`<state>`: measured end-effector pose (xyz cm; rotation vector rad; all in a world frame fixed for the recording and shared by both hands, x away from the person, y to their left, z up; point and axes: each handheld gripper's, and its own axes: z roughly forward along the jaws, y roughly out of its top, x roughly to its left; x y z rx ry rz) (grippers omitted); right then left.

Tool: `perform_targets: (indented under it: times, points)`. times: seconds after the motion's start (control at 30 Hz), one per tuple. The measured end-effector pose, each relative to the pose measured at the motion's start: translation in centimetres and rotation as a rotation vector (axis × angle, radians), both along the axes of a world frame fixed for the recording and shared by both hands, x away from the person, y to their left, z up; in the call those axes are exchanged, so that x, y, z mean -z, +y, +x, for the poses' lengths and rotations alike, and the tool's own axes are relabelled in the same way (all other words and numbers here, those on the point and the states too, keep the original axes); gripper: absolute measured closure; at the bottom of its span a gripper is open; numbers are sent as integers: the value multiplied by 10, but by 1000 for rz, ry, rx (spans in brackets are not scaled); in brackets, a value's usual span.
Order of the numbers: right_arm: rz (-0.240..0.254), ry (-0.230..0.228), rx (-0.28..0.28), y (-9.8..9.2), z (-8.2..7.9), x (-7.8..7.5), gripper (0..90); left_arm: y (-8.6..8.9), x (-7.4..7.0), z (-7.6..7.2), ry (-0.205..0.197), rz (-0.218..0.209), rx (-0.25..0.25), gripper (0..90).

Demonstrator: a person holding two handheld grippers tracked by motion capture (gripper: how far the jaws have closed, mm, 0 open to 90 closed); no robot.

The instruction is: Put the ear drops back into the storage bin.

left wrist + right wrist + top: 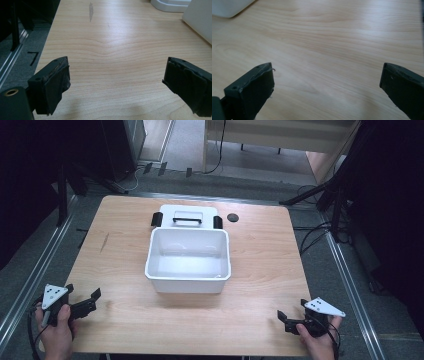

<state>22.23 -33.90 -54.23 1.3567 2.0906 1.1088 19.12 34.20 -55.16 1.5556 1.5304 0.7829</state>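
Jaws of both grippers spread wide, holding nothing; white bin (pixel 189 257) empty, lid (pixel 187 216) behind it.

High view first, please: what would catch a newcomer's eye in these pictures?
A white bin stands open and empty in the middle of the wooden table, with its lid lying flat just behind it, black handle up. Near the table's front corners, the left gripper and right gripper wait with jaws wide open, holding nothing.
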Motion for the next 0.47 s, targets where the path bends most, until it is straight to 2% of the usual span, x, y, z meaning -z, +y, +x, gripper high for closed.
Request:
perform_targets:
  times: [0.03, 0.1, 0.17, 0.27, 0.47]
  points:
    - [11, -26, 35, -2, -1, 0, 0, 0, 0, 0, 0, 0, 1, 72]
    - [57, -60, 64, -7, -2, -2, 0, 0, 0, 1, 0, 0, 4, 72]
    - [109, -58, 93, -12, -1, 1, 0, 0, 0, 1, 1, 2, 3, 72]
    - [143, -59, 101, -15, -3, 1, 0, 0, 0, 1, -1, -1, 4, 72]
    - [116, -44, 90, -12, -3, 3, 0, 0, 0, 1, 2, -8, 2, 72]
